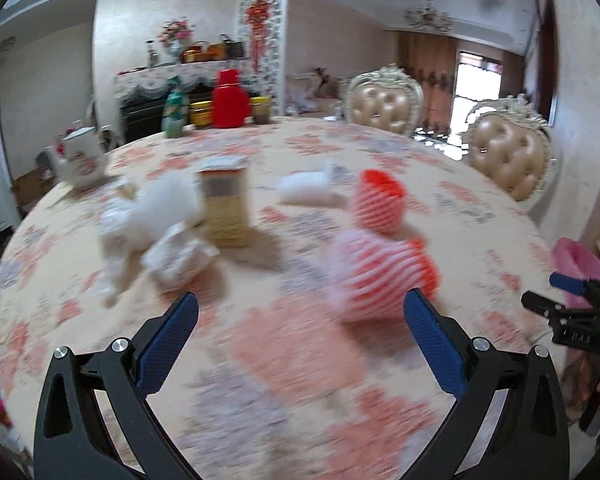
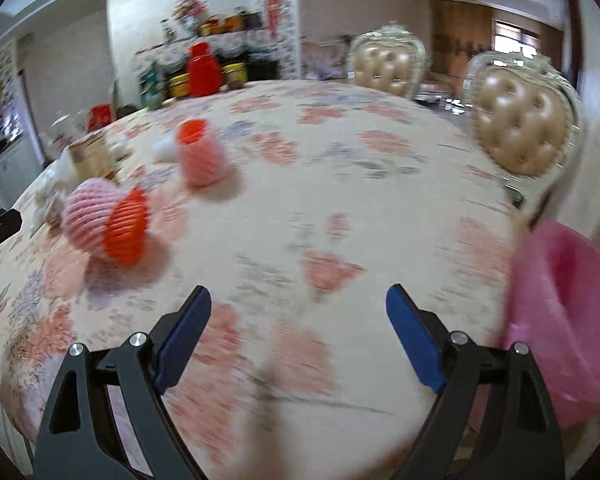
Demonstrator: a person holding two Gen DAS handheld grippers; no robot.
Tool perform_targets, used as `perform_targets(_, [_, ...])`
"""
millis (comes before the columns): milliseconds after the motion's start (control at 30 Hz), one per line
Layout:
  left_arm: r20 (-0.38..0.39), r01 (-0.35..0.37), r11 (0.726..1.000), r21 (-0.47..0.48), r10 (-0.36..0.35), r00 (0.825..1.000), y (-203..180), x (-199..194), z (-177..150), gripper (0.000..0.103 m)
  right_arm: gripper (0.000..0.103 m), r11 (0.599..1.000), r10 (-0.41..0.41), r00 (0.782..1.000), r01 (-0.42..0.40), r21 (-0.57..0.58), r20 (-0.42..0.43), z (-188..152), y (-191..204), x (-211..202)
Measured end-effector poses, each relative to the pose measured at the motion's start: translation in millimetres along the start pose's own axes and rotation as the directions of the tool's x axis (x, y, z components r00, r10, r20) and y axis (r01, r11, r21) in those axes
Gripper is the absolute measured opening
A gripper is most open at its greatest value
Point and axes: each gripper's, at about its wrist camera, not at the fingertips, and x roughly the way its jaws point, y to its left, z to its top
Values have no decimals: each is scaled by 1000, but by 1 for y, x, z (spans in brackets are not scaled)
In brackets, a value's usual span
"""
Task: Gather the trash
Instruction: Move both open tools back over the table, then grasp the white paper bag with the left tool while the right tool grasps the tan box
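my left gripper (image 1: 300, 316) hangs over the flowered desk (image 1: 300, 360) with its jaws wide apart and nothing between them, and my right gripper (image 2: 298, 312) is the same, jaws spread over bare cloth. the trash lies ahead of me on the desk: a near foam fruit net (image 1: 380, 272) in pink and orange just past the left gripper, a second foam net (image 1: 380, 200) behind it, a small carton (image 1: 224, 204) standing upright, and crumpled white wrappers (image 1: 151, 224) beside the carton. a pink bag (image 2: 564, 312) sits open at the desk's right edge, just beside my right gripper.
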Motion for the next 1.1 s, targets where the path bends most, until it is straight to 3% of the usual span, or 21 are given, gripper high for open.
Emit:
perform_targets(200, [-47, -123, 990, -67, 120, 992, 55, -7, -18, 96, 86, 995, 72, 997, -74, -70, -29, 12, 38, 21])
perform_targets(467, [-91, -231, 962, -147, 219, 971, 93, -7, -31, 96, 87, 982, 144, 986, -153, -110, -83, 54, 75, 63])
perform_targets(633, [-112, -238, 958, -161, 222, 969, 104, -6, -32, 96, 87, 984, 162, 985, -166, -68, -63, 80, 66, 61])
perform_targets(800, [-141, -222, 958, -179, 198, 970, 111, 6, -31, 96, 87, 976, 213, 975, -215, -31, -61, 79, 58, 57])
perform_targets(967, [-152, -199, 961, -194, 171, 973, 114, 22, -11, 96, 87, 978, 194, 981, -195, -77, -16, 94, 65, 55])
perform_targets(1100, [-169, -206, 967, -151, 180, 969, 110, 46, 11, 96, 87, 977, 199, 980, -196, -85, 26, 121, 68, 60])
